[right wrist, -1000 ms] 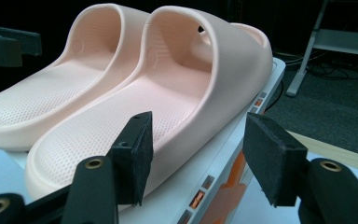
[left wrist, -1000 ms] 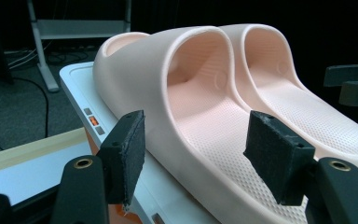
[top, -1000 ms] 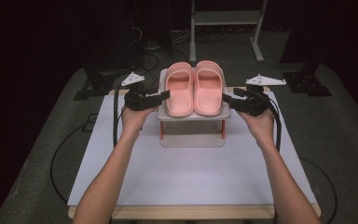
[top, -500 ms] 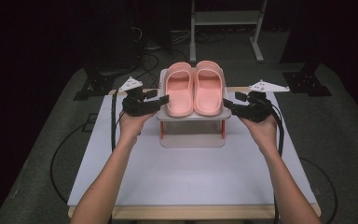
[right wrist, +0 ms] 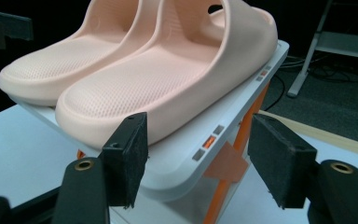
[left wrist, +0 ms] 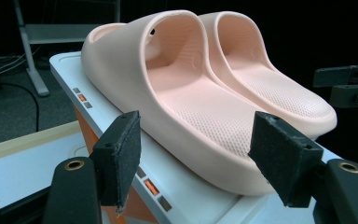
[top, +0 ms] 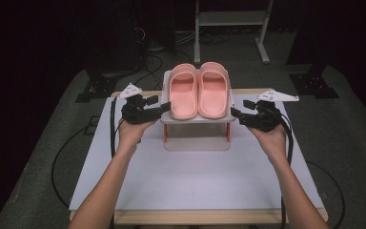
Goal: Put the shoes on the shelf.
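high view: we flank slippers [top: 198, 90] on rack [top: 195, 118] mid-frame | left gripper [top: 164, 107] released, jaws just widening, nothing between | right gripper [top: 235, 113] same | gripper views: orange rack legs [right wrist: 235, 140]

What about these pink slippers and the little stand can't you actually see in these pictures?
- High view: the lower shelf of the stand is largely hidden under the top shelf.
- Left gripper view: the slippers' soles are pressed against the shelf; the stand's legs are cut off by the bottom edge.
- Right gripper view: the slippers' toe ends are cut off by the top edge.
- High view: the small marks on the shelf rim are too small to read.
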Demonstrator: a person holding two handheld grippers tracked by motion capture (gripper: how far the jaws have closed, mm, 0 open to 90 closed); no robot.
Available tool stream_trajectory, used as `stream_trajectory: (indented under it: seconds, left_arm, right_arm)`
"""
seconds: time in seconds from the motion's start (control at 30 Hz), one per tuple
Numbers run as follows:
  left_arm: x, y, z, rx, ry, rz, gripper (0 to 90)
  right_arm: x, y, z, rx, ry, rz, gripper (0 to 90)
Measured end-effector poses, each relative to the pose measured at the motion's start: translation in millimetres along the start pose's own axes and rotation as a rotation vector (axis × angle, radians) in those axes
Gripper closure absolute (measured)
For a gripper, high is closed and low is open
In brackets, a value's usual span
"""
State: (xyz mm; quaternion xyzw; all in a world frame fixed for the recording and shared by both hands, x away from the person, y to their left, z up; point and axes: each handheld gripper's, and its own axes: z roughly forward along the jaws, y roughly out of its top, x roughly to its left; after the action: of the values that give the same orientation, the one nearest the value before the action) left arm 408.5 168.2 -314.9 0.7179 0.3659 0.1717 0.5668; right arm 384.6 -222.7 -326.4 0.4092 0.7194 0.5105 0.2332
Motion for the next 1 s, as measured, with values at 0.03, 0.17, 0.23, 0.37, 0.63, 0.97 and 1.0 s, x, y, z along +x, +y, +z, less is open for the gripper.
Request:
stream_trajectory:
  seconds: [0.03, 0.17, 0.23, 0.37, 0.63, 0.97, 1.0]
  left_arm:
    - [-0.4, -1.6, -1.5, 0.003, 0.0, 0.0, 32.7]
    - [-1.7, -4.1, -4.4, -0.002, 0.0, 0.005, 31.5]
    - [-2.0, -5.4, -5.8, -0.001, -0.001, 0.009, 30.8]
    - [-3.0, -9.1, -8.6, 0.001, -0.004, 0.014, 30.1]
    - [-4.1, -19.2, -14.4, 0.008, -0.005, 0.011, 28.2]
    - [-7.8, -31.7, -17.9, 0.016, -0.014, 0.018, 25.7]
    - [-7.8, -31.7, -17.9, 0.016, -0.014, 0.018, 25.6]
  right_arm:
    - [-0.2, -2.7, -1.4, -0.002, 0.004, 0.003, 37.2]
    - [0.1, -7.2, -3.0, 0.002, 0.005, 0.004, 36.9]
    - [0.0, -9.2, -4.4, 0.0, 0.007, 0.003, 36.7]
    - [1.0, -12.5, -6.9, 0.001, 0.01, 0.005, 35.9]
    - [1.6, -20.2, -11.0, 0.002, 0.018, 0.003, 34.9]
    - [1.0, -33.1, -14.7, 0.004, 0.024, 0.023, 33.6]
    - [1.0, -33.1, -14.7, 0.004, 0.024, 0.023, 33.6]
